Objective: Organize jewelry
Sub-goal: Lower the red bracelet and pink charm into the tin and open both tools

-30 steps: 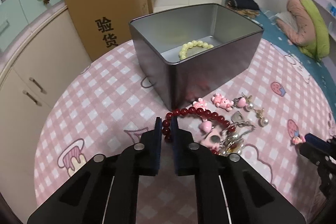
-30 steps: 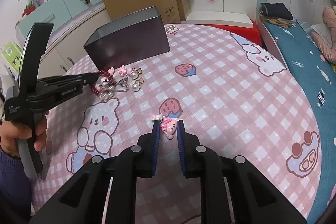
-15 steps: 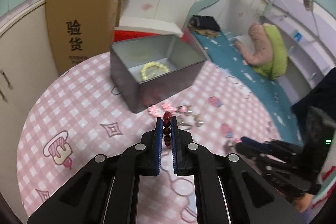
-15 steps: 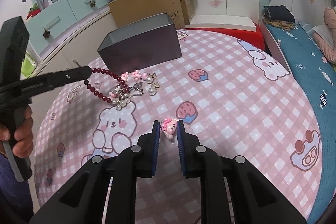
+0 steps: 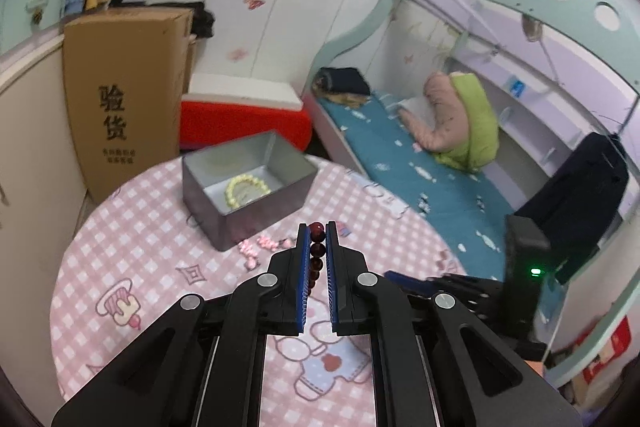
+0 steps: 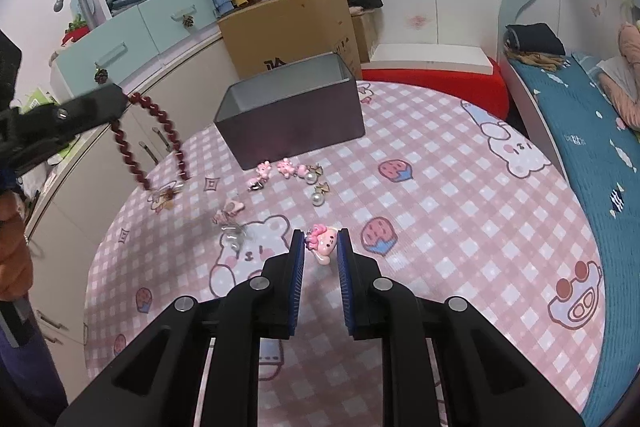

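Lifted off the table since a second ago, the red bead bracelet point(image 6: 150, 143) hangs from the clamped left gripper point(image 5: 316, 227). Right gripper point(image 6: 322, 247) pinches a pink charm point(image 6: 325, 247) above the checked cloth point(image 6: 440, 227); beyond, loose trinkets point(image 6: 296, 175) lie before the grey tin point(image 6: 292, 115).

A pink bunny charm point(image 6: 325, 247) is pinched in the right claw point(image 6: 321, 251) above the checked desk point(image 6: 440, 211). A dark red bead bracelet point(image 6: 156, 143) is dangled from the left claw point(image 6: 116, 101), left of the grey tin point(image 6: 292, 115).
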Tool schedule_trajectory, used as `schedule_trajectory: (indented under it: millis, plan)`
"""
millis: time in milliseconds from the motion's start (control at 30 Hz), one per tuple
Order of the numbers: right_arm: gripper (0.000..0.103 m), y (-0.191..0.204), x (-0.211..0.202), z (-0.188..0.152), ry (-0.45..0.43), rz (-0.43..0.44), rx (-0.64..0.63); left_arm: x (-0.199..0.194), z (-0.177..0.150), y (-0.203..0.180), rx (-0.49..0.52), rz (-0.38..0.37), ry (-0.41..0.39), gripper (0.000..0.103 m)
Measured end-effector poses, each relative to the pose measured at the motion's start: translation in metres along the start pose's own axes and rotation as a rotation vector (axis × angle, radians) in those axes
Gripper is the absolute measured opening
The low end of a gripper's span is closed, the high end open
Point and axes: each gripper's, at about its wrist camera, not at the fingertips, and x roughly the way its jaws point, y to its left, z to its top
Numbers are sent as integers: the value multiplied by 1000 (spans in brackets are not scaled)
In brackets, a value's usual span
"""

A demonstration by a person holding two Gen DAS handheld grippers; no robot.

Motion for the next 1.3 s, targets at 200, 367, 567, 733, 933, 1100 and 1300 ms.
schedule_trajectory:
  millis: [200, 367, 567, 733, 933, 1100, 1300]
  plan:
    - [16, 9, -5, 14, -21, 1, -18, -5, 13, -1, 7, 2, -14, 8]
    - [16, 19, -10, 42, -63, 6, -53, 4, 35, 6, 8, 18, -19, 8]
    - [16, 32, -1, 87, -112, 17, -98, 15, 68, 18, 16, 47, -36, 8]
    - [16, 37, 20, 119, -121, 28, -115, 35, 91, 32, 15, 79, -43, 8]
    - [16, 43, 61, 141, -76, 29, -127, 80, 101, 57, -14, 107, 34, 8]
    - [16, 41, 95, 144, -13, 24, -121, 120, 88, 75, -36, 120, 133, 9]
    - [16, 42, 121, 141, 50, 12, -127, 142, 72, 86, -54, 137, 190, 9]
